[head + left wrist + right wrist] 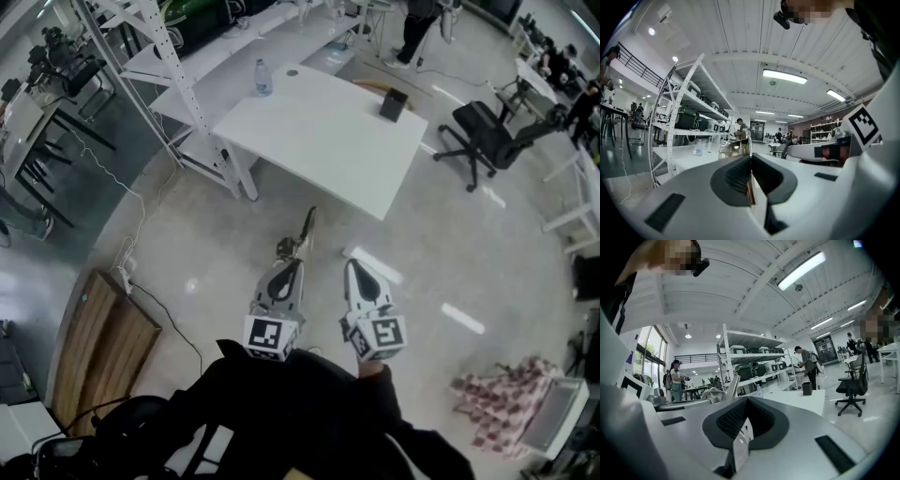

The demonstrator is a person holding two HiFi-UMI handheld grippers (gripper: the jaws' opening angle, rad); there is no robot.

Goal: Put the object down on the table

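My left gripper (pixel 289 265) is shut on a shiny metal tool (pixel 298 234) whose thin end points forward over the floor, toward the white table (pixel 319 141). In the left gripper view the jaws (pixel 750 159) stand together, and the metal tool (pixel 734 147) sticks out just beyond them. My right gripper (pixel 353 267) hangs beside the left one, a little to its right. It is shut, with nothing reaching out past its tips. In the right gripper view (pixel 745 404) only a thin white edge shows where the pads meet. Both grippers are short of the table's near edge.
On the table stand a water bottle (pixel 263 78) at the far left and a small black box (pixel 394 103) at the far right. A white shelving rack (pixel 159 56) stands left of the table and a black office chair (pixel 487 136) to its right. On the floor lie a wooden board (pixel 98 342) and a chequered cloth (pixel 497 398).
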